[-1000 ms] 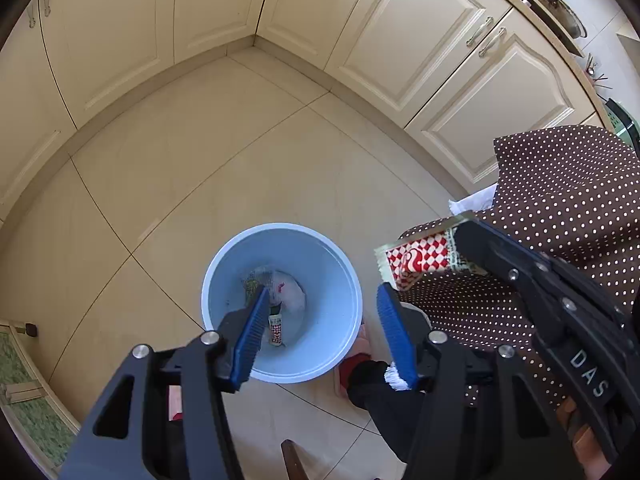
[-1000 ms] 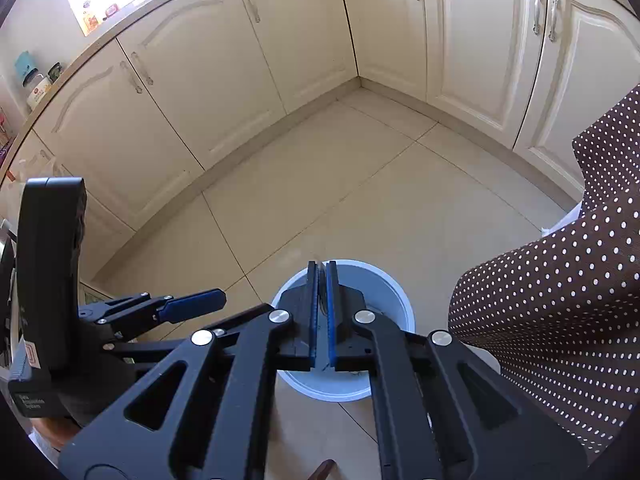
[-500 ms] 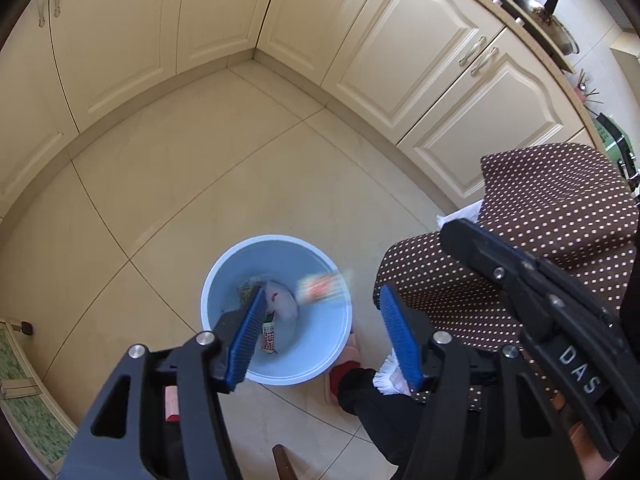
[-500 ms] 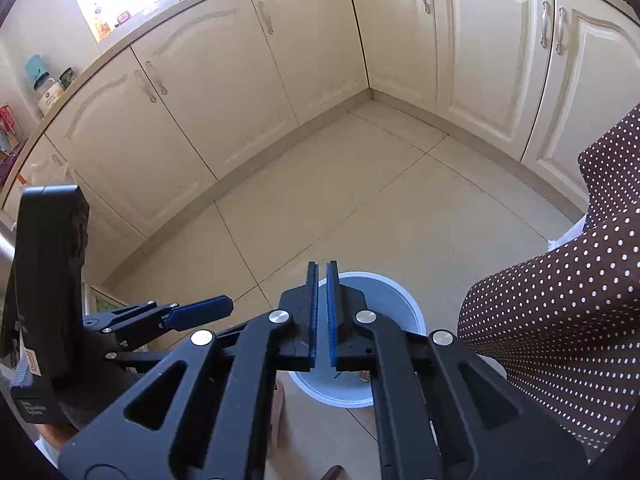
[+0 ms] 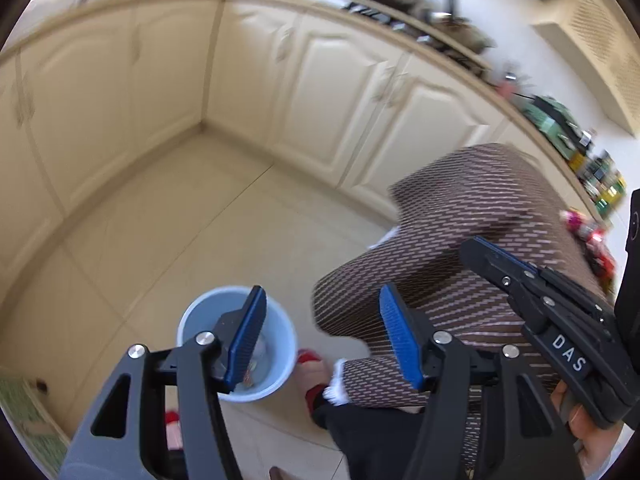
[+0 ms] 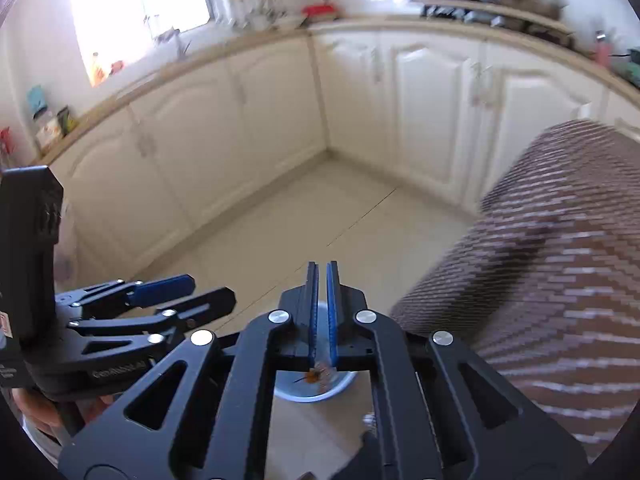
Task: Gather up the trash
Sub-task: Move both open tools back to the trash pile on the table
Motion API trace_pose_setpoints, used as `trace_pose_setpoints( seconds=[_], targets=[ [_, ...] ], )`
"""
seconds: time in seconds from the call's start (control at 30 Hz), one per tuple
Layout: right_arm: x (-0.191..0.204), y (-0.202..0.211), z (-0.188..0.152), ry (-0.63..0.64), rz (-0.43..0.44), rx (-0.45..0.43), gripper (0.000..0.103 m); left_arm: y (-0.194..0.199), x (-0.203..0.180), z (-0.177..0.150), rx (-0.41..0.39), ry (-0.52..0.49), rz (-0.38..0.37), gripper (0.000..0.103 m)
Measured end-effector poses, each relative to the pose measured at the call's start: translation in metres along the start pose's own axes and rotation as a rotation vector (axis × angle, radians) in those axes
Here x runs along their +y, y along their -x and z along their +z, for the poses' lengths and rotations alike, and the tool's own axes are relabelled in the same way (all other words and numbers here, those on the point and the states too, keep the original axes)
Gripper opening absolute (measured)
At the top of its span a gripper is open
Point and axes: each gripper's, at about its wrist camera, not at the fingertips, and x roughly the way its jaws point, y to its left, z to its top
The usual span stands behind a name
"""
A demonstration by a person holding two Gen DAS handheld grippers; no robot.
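Note:
A light blue bin (image 5: 189,322) stands on the tiled floor, with crumpled trash (image 6: 317,376) lying inside it. My left gripper (image 5: 320,322) hangs open high above the bin's right rim, nothing between its blue pads (image 5: 400,340). My right gripper (image 6: 322,278) is shut and empty, also above the bin (image 6: 345,385), which its frame mostly hides. In the left wrist view the right gripper (image 5: 474,250) reaches in from the right over a brown dotted cloth (image 5: 460,216). The left gripper (image 6: 200,293) shows at the left of the right wrist view.
Cream cabinets (image 5: 340,100) wrap the corner behind the floor. Cluttered counters (image 6: 480,12) run above them. Red and white wrappers (image 5: 588,236) lie on the dotted cloth at the far right. A person's foot in a red slipper (image 5: 310,360) stands beside the bin. A green mat (image 5: 24,412) lies lower left.
The red-checked packet left the right gripper and dropped into the bin. Both grippers have since risen and tipped up, so the bin looks smaller and the counters come into view.

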Motion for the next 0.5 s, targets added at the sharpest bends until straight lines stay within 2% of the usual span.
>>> trace_pose_setpoints(
  seconds=[0.03, 0.07, 0.1, 0.17, 0.27, 0.33, 0.4, 0.5],
  targets=[
    [-0.008, 0.013, 0.000, -0.005, -0.015, -0.020, 0.006, 0.008, -0.018, 0.003, -0.016, -0.033, -0.007, 0.061],
    [-0.019, 0.035, 0.000, -0.014, -0.041, -0.054, 0.013, 0.014, -0.037, 0.005, -0.030, -0.066, -0.015, 0.063],
    [-0.028, 0.050, 0.000, -0.022, -0.060, -0.077, 0.028, 0.018, -0.053, 0.006, -0.038, -0.090, -0.023, 0.063],
    [-0.052, 0.093, -0.004, -0.051, -0.122, -0.161, 0.050, 0.027, -0.085, 0.008, -0.047, -0.147, -0.050, 0.064],
    [-0.083, 0.147, -0.015, -0.058, -0.220, -0.242, 0.050, 0.033, -0.146, 0.008, -0.050, -0.247, -0.099, 0.066],
    [-0.108, 0.178, -0.024, -0.080, -0.272, -0.274, 0.053, 0.034, -0.180, 0.006, -0.045, -0.296, -0.129, 0.069],
    [-0.135, 0.208, -0.037, -0.111, -0.345, -0.293, 0.057, 0.031, -0.212, 0.002, -0.030, -0.327, -0.180, 0.073],
    [-0.179, 0.248, -0.057, -0.176, -0.449, -0.313, 0.059, 0.017, -0.258, 0.000, 0.003, -0.354, -0.235, 0.073]
  ],
)
